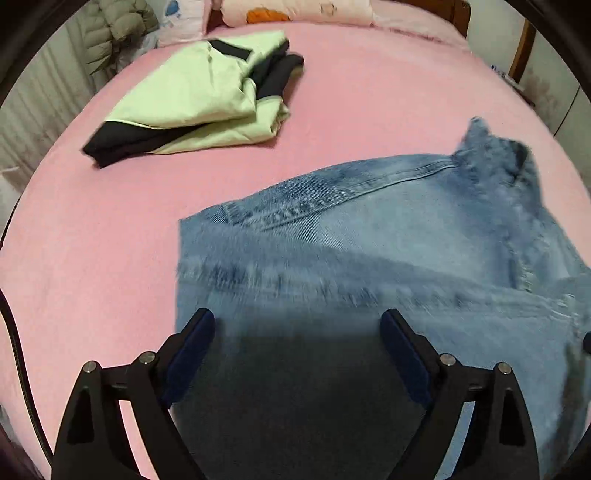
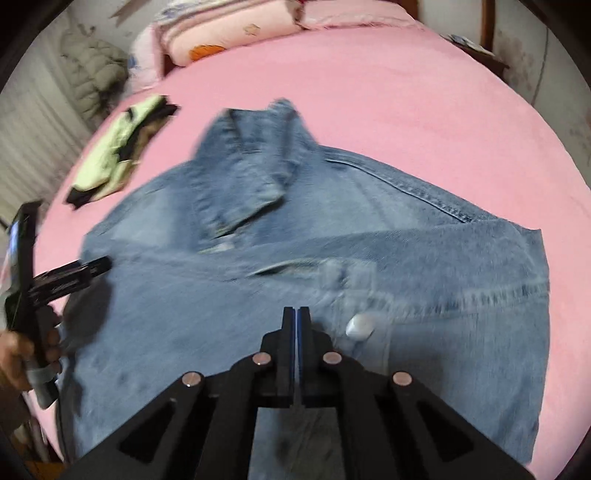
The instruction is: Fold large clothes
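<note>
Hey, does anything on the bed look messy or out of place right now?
Mildly. The denim jacket lies askew, one sleeve flopped across its middle. The green garment sits in a loose heap, not squared. Nothing looks spilled or damaged.

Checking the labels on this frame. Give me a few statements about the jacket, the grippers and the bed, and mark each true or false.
1. The left gripper is open above the denim jacket. True.
2. The right gripper is wide open. False: its fingers are pressed together, nothing visibly between them.
3. A green and black garment lies folded on the pink bed, apart from the jacket. True.
4. The jacket hangs off the bed's far end by the pillows. False: it lies on the near part of the bed.
</note>
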The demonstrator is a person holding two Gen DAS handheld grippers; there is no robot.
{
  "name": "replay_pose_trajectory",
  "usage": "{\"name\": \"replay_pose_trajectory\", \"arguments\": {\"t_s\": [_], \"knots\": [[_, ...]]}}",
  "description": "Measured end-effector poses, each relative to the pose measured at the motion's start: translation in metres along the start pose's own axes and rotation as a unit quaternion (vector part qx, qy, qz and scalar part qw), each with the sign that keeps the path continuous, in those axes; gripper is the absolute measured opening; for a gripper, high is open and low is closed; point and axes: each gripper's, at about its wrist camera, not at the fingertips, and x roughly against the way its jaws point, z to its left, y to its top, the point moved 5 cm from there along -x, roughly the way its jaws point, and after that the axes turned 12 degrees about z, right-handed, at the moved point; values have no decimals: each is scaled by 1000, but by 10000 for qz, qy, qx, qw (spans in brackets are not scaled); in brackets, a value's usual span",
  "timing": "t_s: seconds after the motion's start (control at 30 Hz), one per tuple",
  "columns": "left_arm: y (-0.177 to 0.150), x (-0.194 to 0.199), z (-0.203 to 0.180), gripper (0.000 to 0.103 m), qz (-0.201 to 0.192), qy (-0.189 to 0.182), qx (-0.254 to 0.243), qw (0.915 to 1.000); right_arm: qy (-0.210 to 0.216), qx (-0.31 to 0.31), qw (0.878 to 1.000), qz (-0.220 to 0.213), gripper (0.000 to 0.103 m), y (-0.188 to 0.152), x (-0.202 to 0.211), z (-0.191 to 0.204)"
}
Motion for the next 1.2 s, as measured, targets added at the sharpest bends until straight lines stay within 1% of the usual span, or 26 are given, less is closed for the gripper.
{"name": "replay_pose_trajectory", "arguments": {"t_s": [0.07,0.13,0.2,0.27,0.3,0.37,0.4,0.47,0.53,0.57,0.73,0.8,0.83,1.0,1.1,1.2], "knots": [[-19,20,7,91,-126,4,101,9999,11,168,9999,-18,2,-20,11,13],[-42,30,13,91,-171,54,253,9995,-47,210,9998,-25,2,-41,18,11],[-64,29,20,91,-39,120,395,9991,-149,156,9997,112,2,-62,15,1],[-80,16,28,91,197,263,476,9983,-263,-55,9990,368,2,-76,1,-18],[-87,12,30,90,211,282,468,9983,-270,-126,9989,365,2,-81,-2,-25],[-92,10,29,90,9,396,327,9987,-339,-247,9984,375,0,-86,-3,-41],[-91,9,28,90,8,466,288,9985,-253,-299,9984,413,0,-87,-2,-47],[-89,11,26,90,24,581,265,9980,-242,-353,9979,477,0,-86,1,-56],[-88,18,25,90,72,593,311,9977,-309,-319,9979,478,0,-84,12,-60],[-88,26,22,90,82,566,346,9978,-343,-295,9980,442,2,-83,19,-60],[-88,70,15,91,-92,461,229,9986,-323,-295,9989,185,2,-83,64,-60],[-89,88,11,95,-66,387,120,9992,-260,-329,9990,128,3,-85,81,-58],[-90,96,9,95,-67,358,80,9993,-212,-350,9991,90,3,-86,90,-56],[-99,139,-2,96,-116,52,-145,9998,-110,-420,9990,-43,3,-94,118,-48],[-106,163,-7,96,-225,-104,-255,9994,26,-504,9986,-163,3,-101,133,-41],[-114,180,-8,96,-253,-299,-277,9988,73,-614,9977,-281,13,-111,146,-33]]}}
